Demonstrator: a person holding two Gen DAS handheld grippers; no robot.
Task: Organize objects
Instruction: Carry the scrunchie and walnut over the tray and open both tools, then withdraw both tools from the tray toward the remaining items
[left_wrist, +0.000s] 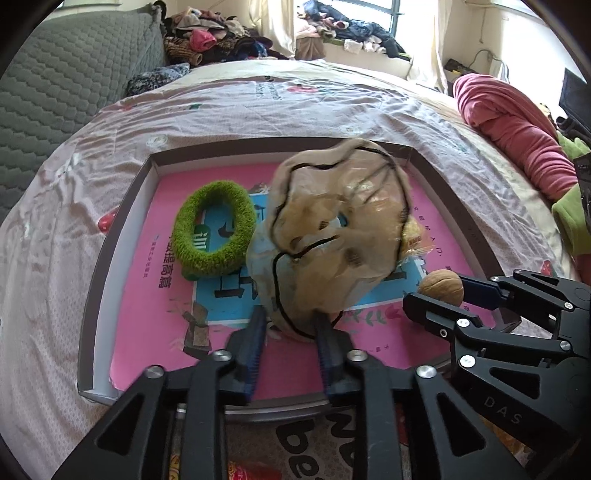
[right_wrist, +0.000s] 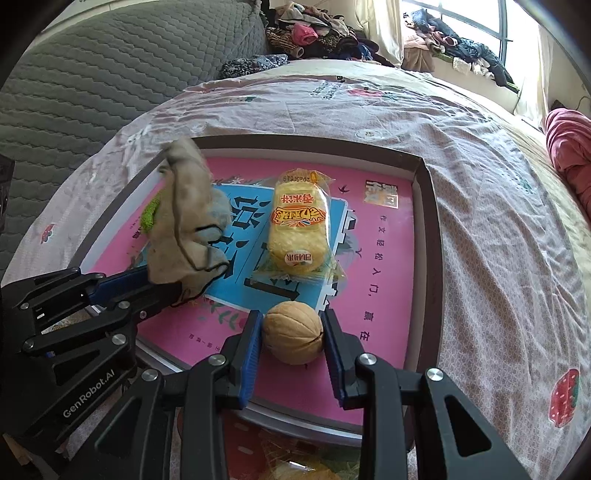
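Left tongs (left_wrist: 291, 325) pinch the soft, floppy glove (left_wrist: 332, 229) at its cuff. Right tongs (right_wrist: 291, 332) clamp the hard, round walnut (right_wrist: 293, 332), which could slip.

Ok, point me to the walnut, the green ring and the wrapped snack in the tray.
walnut (right_wrist: 293, 338), right wrist view, middle of its shell.
green ring (left_wrist: 214, 227), left wrist view, on its lower fuzzy band.
wrapped snack (right_wrist: 297, 225), right wrist view, centre of the yellow cake.
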